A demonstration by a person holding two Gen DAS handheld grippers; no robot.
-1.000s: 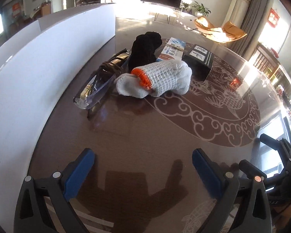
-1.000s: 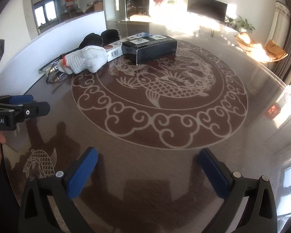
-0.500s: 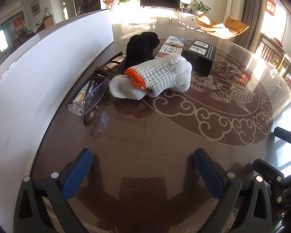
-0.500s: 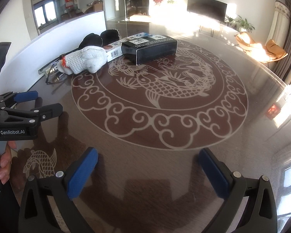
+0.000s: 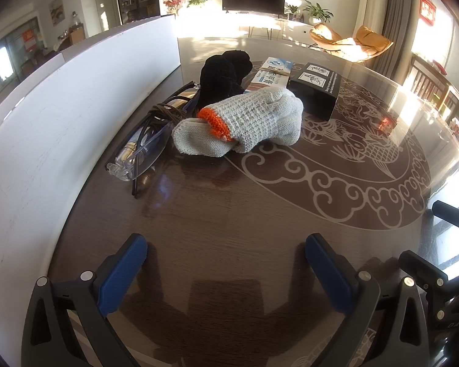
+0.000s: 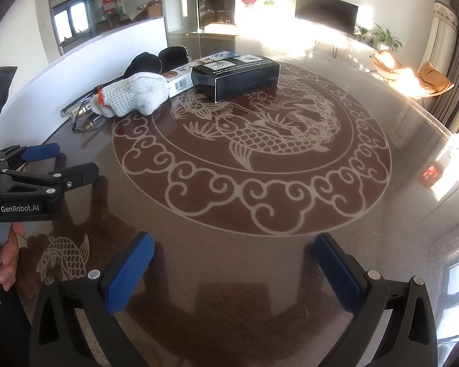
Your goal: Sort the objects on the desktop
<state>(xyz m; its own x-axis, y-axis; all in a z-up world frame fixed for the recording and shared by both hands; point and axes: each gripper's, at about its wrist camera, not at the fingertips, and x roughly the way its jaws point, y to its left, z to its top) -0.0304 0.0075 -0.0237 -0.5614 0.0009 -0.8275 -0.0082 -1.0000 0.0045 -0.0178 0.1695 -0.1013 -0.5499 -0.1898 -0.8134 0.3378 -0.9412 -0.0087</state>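
Note:
A white knit glove (image 5: 244, 122) with an orange cuff lies on the round table, also in the right wrist view (image 6: 131, 94). Behind it lie a black glove (image 5: 223, 76), clear safety glasses (image 5: 143, 150), a white and blue box (image 5: 272, 75) and a black box (image 5: 315, 91), which also shows in the right wrist view (image 6: 235, 76). My left gripper (image 5: 226, 263) is open and empty, a short way in front of the white glove. My right gripper (image 6: 232, 266) is open and empty over the table's near part.
A white curved panel (image 5: 61, 116) stands along the table's left edge, close behind the glasses. The dark table top (image 6: 260, 202) has a carp and cloud pattern. The left gripper (image 6: 46, 165) shows at the left of the right wrist view.
My left gripper has moved forward toward the white glove and turned a little to the right. My right gripper has stayed still.

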